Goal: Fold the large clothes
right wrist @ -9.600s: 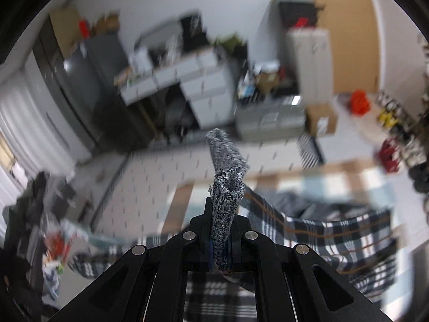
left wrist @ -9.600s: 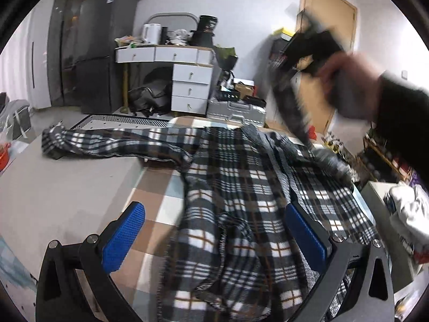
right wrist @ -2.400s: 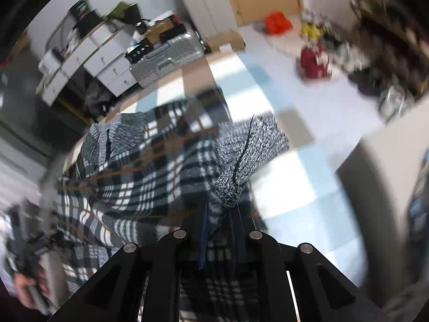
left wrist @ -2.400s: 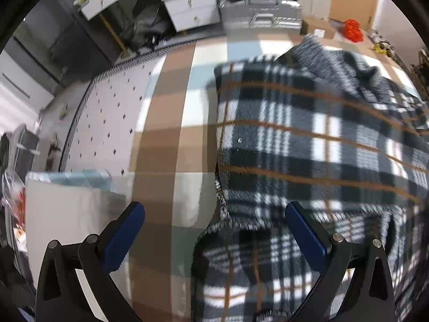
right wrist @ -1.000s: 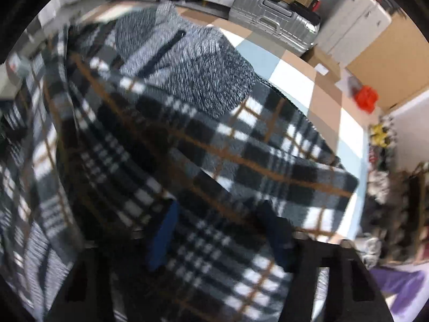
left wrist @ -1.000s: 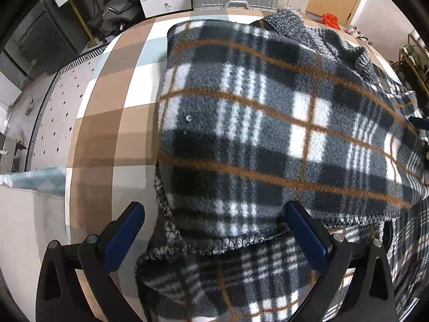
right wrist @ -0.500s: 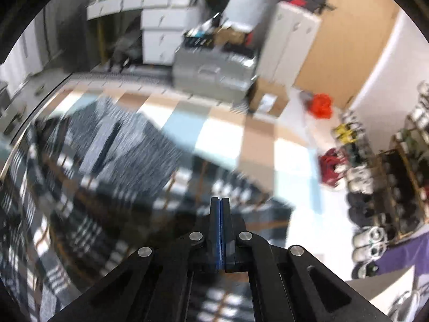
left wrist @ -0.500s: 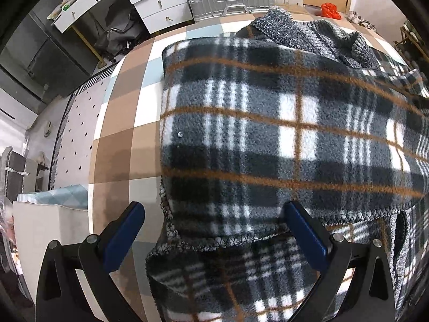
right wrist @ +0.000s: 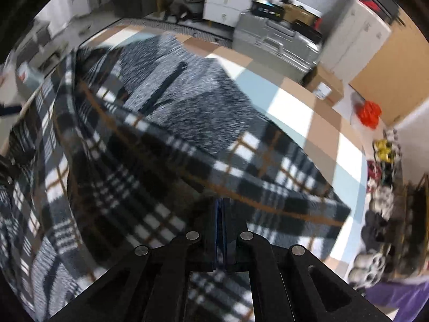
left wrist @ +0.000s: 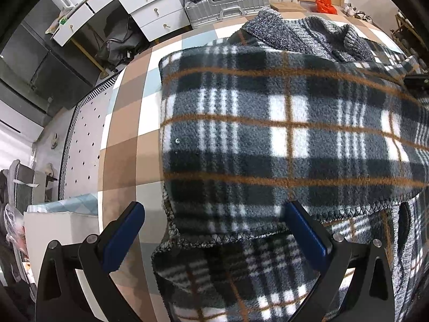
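Observation:
A large grey, white and black plaid fleece garment [left wrist: 281,134] with orange lines lies folded over on a brown, white and pale blue checked mat [left wrist: 126,123]. Its grey knit collar part [left wrist: 303,37] shows at the far end. My left gripper [left wrist: 214,206] hovers open over the near stitched hem of the folded layer, one blue pad over the mat and one over the cloth. My right gripper [right wrist: 221,214] is shut, its blue pads pressed flat together with nothing seen between them, above the plaid garment [right wrist: 161,161] near its right edge.
Beyond the mat stand a silver suitcase [left wrist: 228,2] and white drawers [left wrist: 150,8], with a dark bag [left wrist: 118,48] under the desk. A red bag [right wrist: 370,112], a cardboard box [right wrist: 324,86] and several shoes [right wrist: 383,182] lie to the right. A spotted rug [left wrist: 80,145] borders the mat's left.
The right gripper's jaws, open over the plaid cloth a second ago, have shut with nothing in them, and its view has swung. The left gripper stays open and has tilted up slightly.

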`<move>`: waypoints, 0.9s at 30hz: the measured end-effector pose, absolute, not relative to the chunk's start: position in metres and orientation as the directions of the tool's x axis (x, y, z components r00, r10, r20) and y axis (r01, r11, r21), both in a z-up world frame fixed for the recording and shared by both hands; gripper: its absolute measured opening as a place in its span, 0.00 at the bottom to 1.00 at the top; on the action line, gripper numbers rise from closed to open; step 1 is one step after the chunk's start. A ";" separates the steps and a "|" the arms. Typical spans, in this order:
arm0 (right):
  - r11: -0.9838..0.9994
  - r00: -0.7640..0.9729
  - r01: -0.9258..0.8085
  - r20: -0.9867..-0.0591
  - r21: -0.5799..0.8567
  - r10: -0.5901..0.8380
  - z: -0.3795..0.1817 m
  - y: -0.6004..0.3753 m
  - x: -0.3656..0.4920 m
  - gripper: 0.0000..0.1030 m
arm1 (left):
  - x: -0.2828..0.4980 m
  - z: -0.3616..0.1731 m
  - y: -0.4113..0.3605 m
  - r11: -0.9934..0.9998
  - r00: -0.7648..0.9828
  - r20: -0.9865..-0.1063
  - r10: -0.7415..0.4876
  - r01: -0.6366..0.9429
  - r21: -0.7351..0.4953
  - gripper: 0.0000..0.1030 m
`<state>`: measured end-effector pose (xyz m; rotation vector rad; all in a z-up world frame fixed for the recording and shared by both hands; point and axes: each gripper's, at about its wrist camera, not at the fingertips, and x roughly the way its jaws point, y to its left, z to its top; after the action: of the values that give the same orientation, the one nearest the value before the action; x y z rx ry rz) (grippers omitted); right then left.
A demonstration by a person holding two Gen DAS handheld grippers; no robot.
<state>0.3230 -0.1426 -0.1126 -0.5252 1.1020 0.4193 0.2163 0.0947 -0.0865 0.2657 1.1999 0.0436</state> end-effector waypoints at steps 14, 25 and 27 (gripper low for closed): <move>0.825 0.355 -0.565 -0.902 0.002 0.245 -0.091 -0.165 0.320 0.02 | 0.220 -0.091 0.110 0.973 0.370 -0.918 0.144 0.115 0.199 0.99; 0.880 0.355 -0.400 -0.842 0.256 0.406 -0.096 -0.209 0.299 0.03 | 0.225 -0.094 0.116 0.985 0.353 -0.929 0.113 0.083 0.151 0.99; 0.881 0.374 -0.379 -0.824 0.282 0.425 -0.096 -0.210 0.295 0.03 | 0.225 -0.094 0.117 0.987 0.349 -0.931 0.110 0.075 0.145 0.99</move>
<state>0.2952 -0.2095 -0.0961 0.0477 1.0698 0.5151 0.2250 0.1172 -0.0937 0.1729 1.2159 0.0228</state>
